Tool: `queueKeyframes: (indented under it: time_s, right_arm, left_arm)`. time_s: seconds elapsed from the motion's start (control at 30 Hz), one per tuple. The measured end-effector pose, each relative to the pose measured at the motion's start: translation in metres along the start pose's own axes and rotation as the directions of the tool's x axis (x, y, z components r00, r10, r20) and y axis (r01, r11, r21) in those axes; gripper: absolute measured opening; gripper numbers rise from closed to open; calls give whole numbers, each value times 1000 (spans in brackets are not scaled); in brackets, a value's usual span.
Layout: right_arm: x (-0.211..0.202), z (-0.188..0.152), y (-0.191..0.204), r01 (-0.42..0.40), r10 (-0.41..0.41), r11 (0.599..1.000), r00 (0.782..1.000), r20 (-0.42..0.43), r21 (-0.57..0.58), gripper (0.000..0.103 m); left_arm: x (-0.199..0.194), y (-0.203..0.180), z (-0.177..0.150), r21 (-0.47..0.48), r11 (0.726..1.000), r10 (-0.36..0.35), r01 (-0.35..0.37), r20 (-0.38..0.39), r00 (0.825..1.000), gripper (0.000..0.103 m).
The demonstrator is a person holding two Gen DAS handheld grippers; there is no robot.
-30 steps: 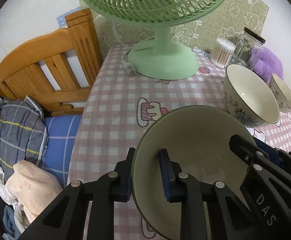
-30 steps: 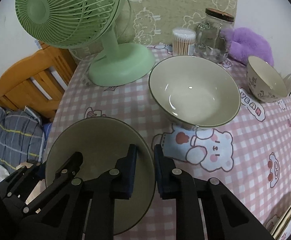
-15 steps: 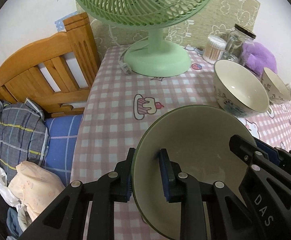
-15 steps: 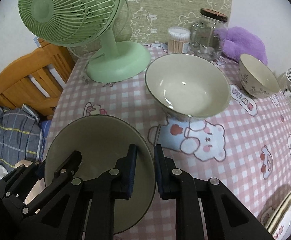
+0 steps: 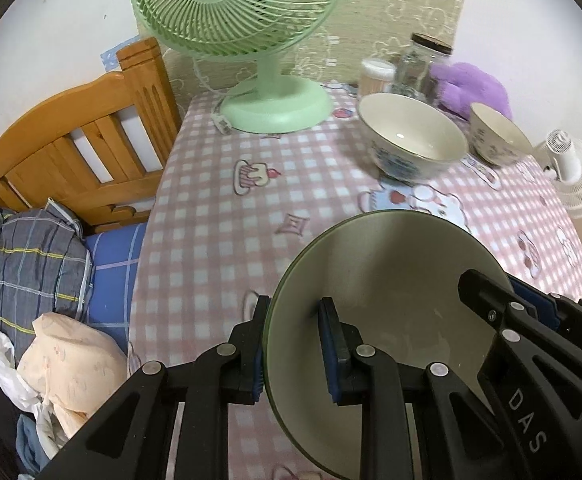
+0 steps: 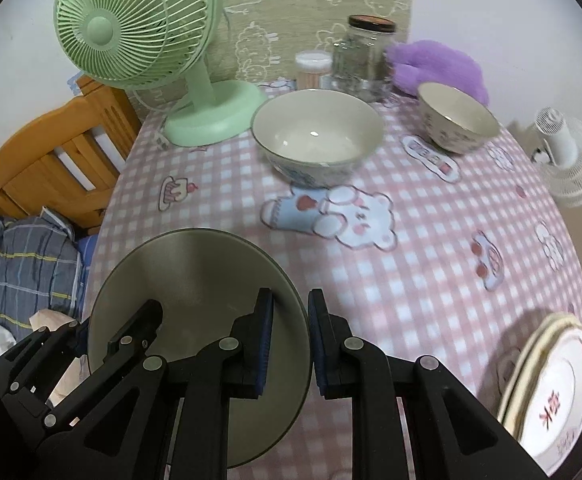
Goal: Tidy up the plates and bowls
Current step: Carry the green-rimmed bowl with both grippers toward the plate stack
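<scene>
Both grippers hold one olive-green plate (image 5: pixel 387 280) above the near edge of the table. My left gripper (image 5: pixel 293 344) is shut on its left rim. My right gripper (image 6: pixel 289 344) is shut on its right rim; the plate also shows in the right wrist view (image 6: pixel 195 280). A large cream bowl (image 6: pixel 317 140) with a blue pattern stands mid-table, and a smaller patterned bowl (image 6: pixel 457 122) stands to its right. A stack of white plates (image 6: pixel 551 384) sits at the near right edge. Each gripper's body shows in the other's view.
A green desk fan (image 6: pixel 143 40) stands at the back left of the pink checked tablecloth (image 6: pixel 411 272). A glass jar (image 6: pixel 365 54), a cotton swab tub (image 6: pixel 311 70), a purple plush (image 6: pixel 439 66) and a small white fan (image 6: pixel 567 152) are behind. A wooden bed frame (image 5: pixel 71 148) lies left.
Both grippers have pulled back and up from the table with the green plate held between them. The bowls and fan look farther away, and the white plate stack has come into view.
</scene>
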State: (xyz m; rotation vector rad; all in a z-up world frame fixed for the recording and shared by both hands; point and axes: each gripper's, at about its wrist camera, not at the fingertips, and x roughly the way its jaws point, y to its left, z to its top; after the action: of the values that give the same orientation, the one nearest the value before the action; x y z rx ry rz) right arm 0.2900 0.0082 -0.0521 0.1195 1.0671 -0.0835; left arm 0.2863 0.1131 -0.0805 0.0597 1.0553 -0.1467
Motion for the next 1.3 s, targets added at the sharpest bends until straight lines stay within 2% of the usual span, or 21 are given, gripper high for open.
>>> queueKeyframes:
  time_s: [0.27, 0.6, 1.07, 1.3]
  right_arm:
    - [-25, -26, -23, 11, -11, 1000, 1000, -6, -1, 21]
    - [-44, -55, -68, -27, 27, 1000, 999, -29, -8, 21]
    - [-46, -88, -127, -73, 67, 996, 993, -98, -56, 21]
    - [-37, -100, -139, -115, 102, 989, 986, -135, -91, 21]
  left_arm:
    - [-24, -26, -26, 13, 1000, -8, 8, -5, 1000, 21]
    - [-41, -67, -56, -18, 1000, 8, -9, -29, 1000, 21]
    - [-42, -126, -94, -79, 996, 39, -47, -89, 995, 21]
    - [-37, -136, -109, -115, 989, 82, -96, -120, 989, 21]
